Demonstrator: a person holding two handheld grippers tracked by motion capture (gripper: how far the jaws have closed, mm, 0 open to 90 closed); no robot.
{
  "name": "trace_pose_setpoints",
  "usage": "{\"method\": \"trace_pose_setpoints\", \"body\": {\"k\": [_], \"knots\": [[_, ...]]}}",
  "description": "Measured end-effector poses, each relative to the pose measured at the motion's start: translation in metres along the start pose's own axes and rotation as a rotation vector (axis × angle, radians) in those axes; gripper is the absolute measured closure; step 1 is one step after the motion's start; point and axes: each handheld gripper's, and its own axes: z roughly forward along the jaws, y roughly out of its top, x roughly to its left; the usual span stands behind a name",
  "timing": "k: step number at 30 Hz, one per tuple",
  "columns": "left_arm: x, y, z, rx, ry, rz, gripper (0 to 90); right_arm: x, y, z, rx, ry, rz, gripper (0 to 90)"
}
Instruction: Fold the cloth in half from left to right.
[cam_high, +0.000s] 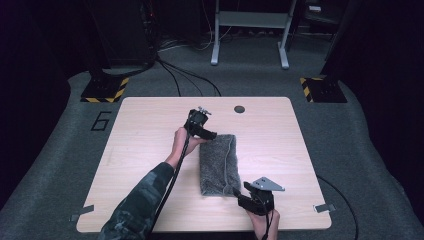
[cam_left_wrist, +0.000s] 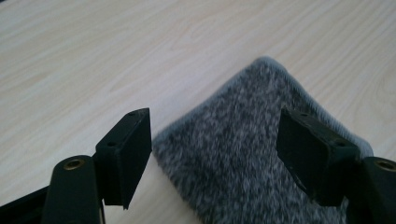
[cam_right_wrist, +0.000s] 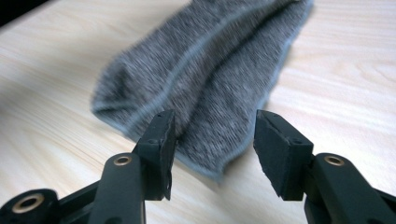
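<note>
My left claw stands released, its jaws spread either side of the far left corner of the grey towel, with no pad pressing on the pile. My right claw is released too, jaws apart just off the towel's near right corner; in the right gripper view the hem tip lies between and just ahead of the pads, free of them.

What matters for the coming move: the towel's long axis runs from the near edge of the tabletop toward the far edge, and my two claws sit at diagonally opposite corners of it, left at the far end, right at the near end. Each claw is the nearer one to its own corner.

The towel is a folded, long, narrow strip, mottled dark grey terry with a paler hem, lying flat around the middle of the tabletop, slightly toward the near edge. A fold line runs along its length.
</note>
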Motion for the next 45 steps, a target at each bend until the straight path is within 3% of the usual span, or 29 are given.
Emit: {"method": "trace_pose_setpoints", "body": {"k": [3, 7, 13, 16, 22, 27, 30, 36, 43, 45], "knots": [[-0.004, -0.012, -0.004, 0.001, -0.002, 0.003, 25.0, 0.005, 0.014, 0.005, 0.021, 0.041, -0.002, 43.8], [-0.016, -0.035, -0.010, 0.011, -0.004, 0.019, 24.5, 0.010, 0.020, 0.012, 0.034, 0.053, -0.014, 41.4], [-0.036, -0.066, -0.012, 0.046, 0.005, 0.077, 24.3, 0.017, 0.028, 0.025, 0.081, 0.041, -0.045, 45.7], [-0.039, -0.076, -0.005, 0.070, 0.002, 0.094, 24.5, 0.017, 0.029, 0.032, 0.126, 0.005, -0.063, 46.8], [-0.039, -0.083, 0.004, 0.083, -0.003, 0.089, 24.7, 0.003, 0.020, 0.034, 0.193, -0.051, -0.058, 46.9], [-0.040, -0.086, 0.004, 0.070, -0.006, 0.083, 24.1, -0.012, 0.012, 0.028, 0.210, -0.073, -0.018, 46.7], [-0.037, -0.086, -0.004, 0.033, -0.038, 0.062, 22.7, -0.016, 0.012, 0.023, 0.197, -0.069, -0.009, 46.6], [-0.037, -0.094, -0.026, -0.004, -0.036, 0.057, 21.5, -0.013, 0.021, 0.015, 0.146, -0.053, -0.023, 44.7], [-0.056, -0.117, -0.046, -0.033, -0.053, 0.067, 20.9, -0.007, 0.019, 0.028, 0.185, -0.045, -0.063, 44.1], [-0.060, -0.122, -0.046, -0.024, -0.054, 0.079, 21.0, -0.008, 0.017, 0.028, 0.187, -0.044, -0.043, 55.2]]}}
